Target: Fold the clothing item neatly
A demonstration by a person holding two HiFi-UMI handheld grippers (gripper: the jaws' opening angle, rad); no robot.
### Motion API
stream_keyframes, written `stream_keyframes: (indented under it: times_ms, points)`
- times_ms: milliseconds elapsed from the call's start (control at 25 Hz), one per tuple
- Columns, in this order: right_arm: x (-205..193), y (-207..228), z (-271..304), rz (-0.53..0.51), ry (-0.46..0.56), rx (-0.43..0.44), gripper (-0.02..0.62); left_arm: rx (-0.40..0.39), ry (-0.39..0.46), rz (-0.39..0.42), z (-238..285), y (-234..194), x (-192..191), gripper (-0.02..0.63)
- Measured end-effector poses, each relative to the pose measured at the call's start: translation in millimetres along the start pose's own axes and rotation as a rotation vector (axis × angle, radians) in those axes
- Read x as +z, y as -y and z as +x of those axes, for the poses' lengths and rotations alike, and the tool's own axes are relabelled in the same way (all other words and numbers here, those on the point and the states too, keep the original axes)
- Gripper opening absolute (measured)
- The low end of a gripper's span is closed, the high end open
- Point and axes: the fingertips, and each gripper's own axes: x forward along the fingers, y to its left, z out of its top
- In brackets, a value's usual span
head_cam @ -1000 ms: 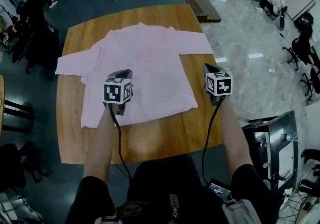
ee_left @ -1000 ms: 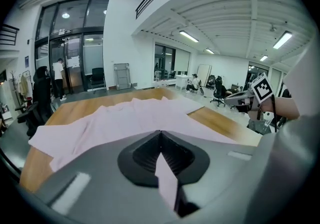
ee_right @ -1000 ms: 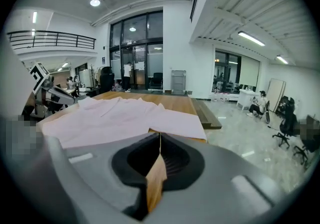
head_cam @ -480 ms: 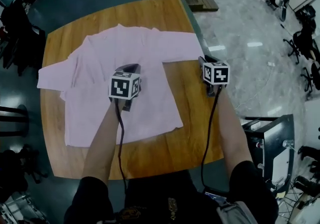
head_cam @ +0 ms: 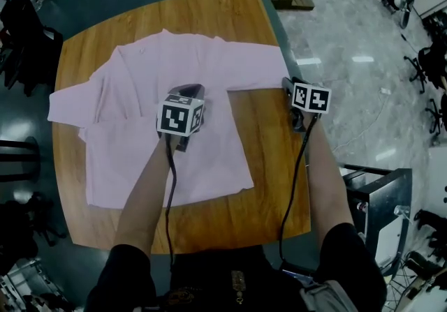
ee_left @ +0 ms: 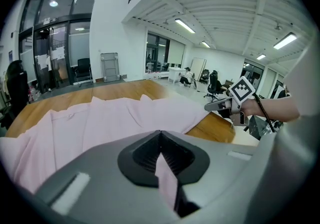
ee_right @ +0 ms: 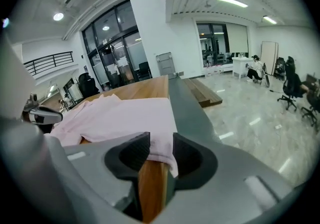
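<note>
The pink shirt [head_cam: 133, 136] lies flat on the table [head_cam: 272, 164], the left gripper [ee_left: 160, 138] clamped on a pinch of its middle; the right gripper [ee_right: 161, 143], whose jaws have just opened halfway around the right sleeve's cuff [ee_right: 159, 154], should seat that hem deep before closing.

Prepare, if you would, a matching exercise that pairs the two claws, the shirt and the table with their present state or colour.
Column one:
1. left claw
2. right claw
3. shirt
4. table

Column two:
A. pink, spread out
B. jaws apart, with the sleeve end between them
C. wooden
D. shut on a pinch of the shirt

Pairs: 1-D, 2-B, 3-A, 4-C.

Note: the right claw's jaws have just been opening, and the sleeve end lies between them at the table's edge.
</note>
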Motion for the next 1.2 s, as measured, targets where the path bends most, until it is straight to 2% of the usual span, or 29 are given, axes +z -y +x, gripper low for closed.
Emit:
stream_keyframes:
  times_ms: [80, 160, 280, 400, 520, 840, 1040, 1200]
  points:
    - [-3, -1, 3, 0.005, -0.011, 0.016, 0.132, 0.002, -0.006, 0.003, 0, 0, -3, 0.008]
    - [-3, -2, 1, -0.018, -0.014, 0.008, 0.104, 0.007, -0.009, 0.01, -2, -1, -4, 0.008]
    - [2, -2, -3, -0.067, -0.016, -0.013, 0.03, 0.019, -0.008, 0.008, -6, -5, -5, 0.008]
    - [13, -16, -12, -0.115, 0.0, 0.007, 0.028, 0.032, -0.009, 0.006, -12, -9, -5, 0.008]
    - [36, -44, -25, -0.175, 0.057, 0.05, 0.028, 0.047, -0.002, 0.003, -24, -16, -5, 0.008]
    - [97, -161, -54, -0.353, 0.177, 0.15, 0.028, 0.087, 0.057, -0.027, -77, -55, -13, 0.008]
    - [103, -249, -47, -0.431, 0.176, 0.185, 0.028, 0.07, 0.099, -0.042, -115, -88, -25, 0.008]
    - [88, -333, -24, -0.492, 0.144, 0.227, 0.028, 0.059, 0.096, -0.042, -141, -121, -45, 0.008]
